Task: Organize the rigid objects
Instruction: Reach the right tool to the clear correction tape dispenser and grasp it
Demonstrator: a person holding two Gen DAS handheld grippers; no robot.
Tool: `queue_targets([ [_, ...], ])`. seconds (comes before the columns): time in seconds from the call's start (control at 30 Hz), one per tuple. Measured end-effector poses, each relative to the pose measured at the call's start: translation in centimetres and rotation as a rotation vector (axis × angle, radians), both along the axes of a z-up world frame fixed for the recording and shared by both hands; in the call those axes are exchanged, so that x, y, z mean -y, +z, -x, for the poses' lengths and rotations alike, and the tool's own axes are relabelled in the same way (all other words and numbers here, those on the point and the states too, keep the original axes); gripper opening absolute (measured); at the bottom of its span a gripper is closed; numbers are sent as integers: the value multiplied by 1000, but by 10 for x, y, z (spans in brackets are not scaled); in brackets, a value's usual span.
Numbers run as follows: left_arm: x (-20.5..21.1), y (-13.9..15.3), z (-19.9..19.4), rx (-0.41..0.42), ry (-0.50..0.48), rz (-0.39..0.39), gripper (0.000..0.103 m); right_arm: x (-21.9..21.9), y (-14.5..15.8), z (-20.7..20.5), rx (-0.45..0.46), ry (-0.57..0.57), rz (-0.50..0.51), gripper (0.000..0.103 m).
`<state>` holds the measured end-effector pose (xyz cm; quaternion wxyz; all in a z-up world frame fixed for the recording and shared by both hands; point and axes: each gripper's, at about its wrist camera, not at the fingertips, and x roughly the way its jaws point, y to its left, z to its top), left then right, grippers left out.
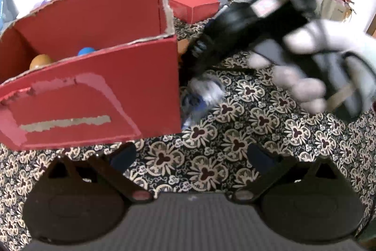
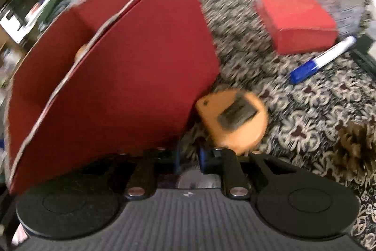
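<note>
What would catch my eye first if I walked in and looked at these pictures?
The big red cardboard box with torn edges fills the left of both views, with an orange ball and a blue ball inside. Just right of it on the flowered cloth lies an orange tape measure. Farther back lie a small red box and a blue-capped marker.

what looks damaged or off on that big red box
The big red box looks battered: its top rim is ragged, torn cardboard, and its front face has strips of red surface peeled away to bare board. It otherwise stands upright on the patterned cloth.
</note>
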<state>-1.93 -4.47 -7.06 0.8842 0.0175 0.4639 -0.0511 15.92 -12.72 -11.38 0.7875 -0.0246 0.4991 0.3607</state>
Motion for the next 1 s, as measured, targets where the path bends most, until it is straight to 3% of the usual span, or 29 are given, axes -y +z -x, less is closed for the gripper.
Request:
queue_targets([
  [0.1,2,1,2,3,-33,4,101,7,4,15,-55,141,63,0],
  [0.2,9,-4,3,-12,-89,23,101,21,4,36,-99,211,89,2],
  [0.37,19,-10,5,-33,-156,37,97,58,0,54,-177,125,7,3],
  [0.53,25,-11,13,-11,-199,-13,95,88,-8,65,-241,37,-76,7],
  [0.7,19,-14,8,-37,-157,6,88,101,-7,70,-232,-4,-116,7],
  [0.9,0,-19,2,-116,-82,134,62,103,-15,71,-248,-54,-195,8],
  [1.0,-13,-18,8,-163,-46,234,60,107,-21,71,-306,-50,-240,8],
])
